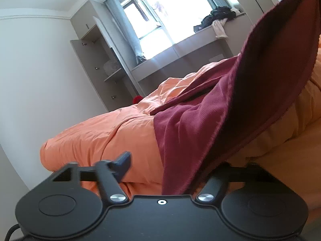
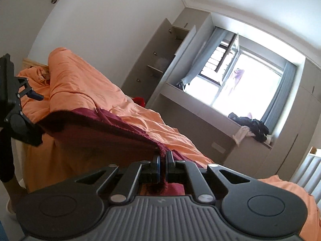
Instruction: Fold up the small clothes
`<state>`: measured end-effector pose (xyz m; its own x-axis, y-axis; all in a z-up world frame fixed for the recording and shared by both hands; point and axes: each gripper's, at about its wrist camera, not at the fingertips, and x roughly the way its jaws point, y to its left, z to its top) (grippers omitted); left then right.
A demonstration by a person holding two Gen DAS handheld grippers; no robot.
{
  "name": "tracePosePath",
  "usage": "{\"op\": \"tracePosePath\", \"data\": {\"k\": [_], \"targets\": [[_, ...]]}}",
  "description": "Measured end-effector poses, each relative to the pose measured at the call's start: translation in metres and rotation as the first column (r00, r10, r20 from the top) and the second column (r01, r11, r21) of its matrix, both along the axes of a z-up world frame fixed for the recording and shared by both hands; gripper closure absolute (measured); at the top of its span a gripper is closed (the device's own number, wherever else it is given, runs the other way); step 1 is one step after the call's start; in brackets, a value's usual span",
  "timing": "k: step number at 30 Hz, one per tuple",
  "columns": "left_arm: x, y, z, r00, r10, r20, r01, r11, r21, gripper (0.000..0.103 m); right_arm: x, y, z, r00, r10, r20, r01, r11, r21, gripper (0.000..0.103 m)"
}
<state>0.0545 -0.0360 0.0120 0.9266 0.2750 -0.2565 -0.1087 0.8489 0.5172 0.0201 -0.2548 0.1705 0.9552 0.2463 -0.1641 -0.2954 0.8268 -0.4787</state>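
A dark red garment (image 1: 192, 124) lies partly on the orange bed and is lifted at one edge. My left gripper (image 1: 172, 166) is open: one blue-padded finger (image 1: 123, 163) stands clear at the left, and the cloth drapes over the other finger, which is hidden. In the right wrist view my right gripper (image 2: 163, 161) is shut on an edge of the red garment (image 2: 104, 134), which stretches taut to the left. The left gripper (image 2: 30, 108) shows there at the far left, open, by the garment's other end.
An orange duvet (image 1: 104, 134) covers the bed (image 2: 80, 84) in rumpled folds. Grey wardrobes with open doors (image 2: 160, 64) and a window bench with a heap of dark clothes (image 2: 254, 128) stand beyond. A small red object (image 2: 139, 100) lies past the bed.
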Motion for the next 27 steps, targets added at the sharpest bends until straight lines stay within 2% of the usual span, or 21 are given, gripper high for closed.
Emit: {"op": "tracePosePath", "data": {"k": [1, 3, 5, 12, 18, 23, 27], "targets": [[-0.001, -0.001, -0.001, 1.000, -0.004, -0.009, 0.004, 1.000, 0.003, 0.052, 0.000, -0.001, -0.001, 1.000, -0.003, 0.000, 0.003, 1.000, 0.002, 0.098], [0.001, -0.001, 0.000, 0.999, -0.016, -0.028, 0.016, 1.000, 0.004, 0.081, 0.000, -0.003, -0.002, 1.000, -0.011, 0.003, 0.011, 1.000, 0.003, 0.098], [-0.003, -0.003, 0.001, 1.000, -0.021, -0.008, 0.021, 1.000, -0.002, 0.095, -0.002, -0.003, -0.005, 1.000, -0.017, 0.008, 0.017, 1.000, 0.007, 0.098], [-0.023, 0.001, 0.021, 0.984, -0.043, 0.170, 0.042, 0.999, 0.010, 0.098, -0.012, 0.007, -0.016, 0.994, -0.071, 0.080, 0.073, 0.997, -0.020, 0.098], [-0.039, 0.005, 0.056, 0.964, -0.086, 0.250, 0.108, 0.991, -0.076, 0.099, -0.028, 0.003, -0.025, 0.978, -0.139, 0.156, 0.131, 0.989, 0.062, 0.099], [-0.074, -0.001, 0.089, 0.942, -0.145, 0.304, 0.184, 0.978, -0.102, 0.099, -0.053, -0.008, -0.009, 0.954, -0.187, 0.233, 0.159, 0.978, 0.137, 0.099], [-0.101, 0.000, 0.109, 0.934, -0.187, 0.306, 0.235, 0.963, -0.130, 0.099, -0.082, -0.011, 0.007, 0.941, -0.199, 0.275, 0.164, 0.976, 0.145, 0.099]]}}
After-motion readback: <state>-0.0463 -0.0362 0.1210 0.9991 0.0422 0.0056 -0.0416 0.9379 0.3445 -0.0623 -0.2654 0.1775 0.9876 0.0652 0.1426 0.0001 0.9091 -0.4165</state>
